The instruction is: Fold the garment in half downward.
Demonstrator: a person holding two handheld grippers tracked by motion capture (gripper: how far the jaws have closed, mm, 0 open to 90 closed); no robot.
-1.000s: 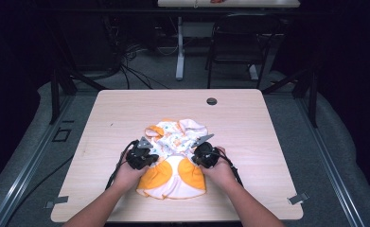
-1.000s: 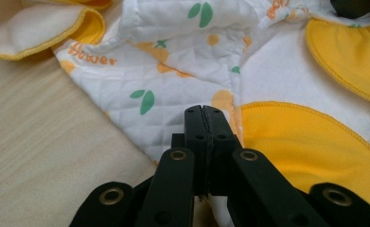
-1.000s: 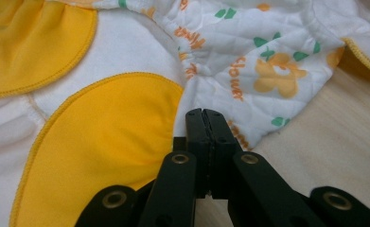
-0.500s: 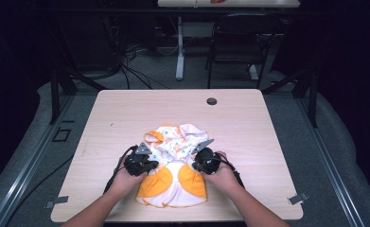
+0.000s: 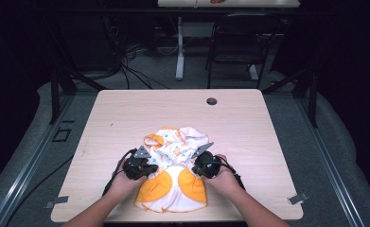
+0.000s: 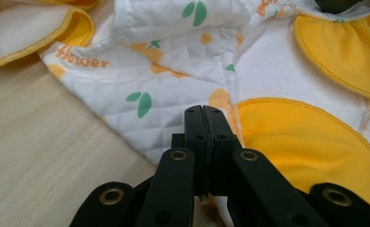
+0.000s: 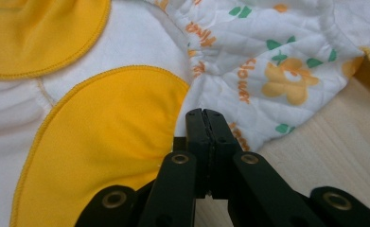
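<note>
Printed garment (image 5: pixel 175 165) on table (image 5: pixel 249 132); grommet hole (image 5: pixel 211 101) well apart.

- The white quilted cloth garment (image 5: pixel 175 165) has a soft, matt surface stitched in a diamond pattern, printed with green leaves and orange flowers.
- Its plain yellow cloth panels (image 7: pixel 102 137) look smoother, matt, edged with yellow overlock stitching.
- The pale wooden table top (image 5: pixel 249 127) shows fine straight grain and a dull, smooth finish.
- The black left gripper (image 6: pixel 205 113) and black right gripper (image 7: pixel 205 115) look like matt plastic, with small brass-coloured metal rivets.
</note>
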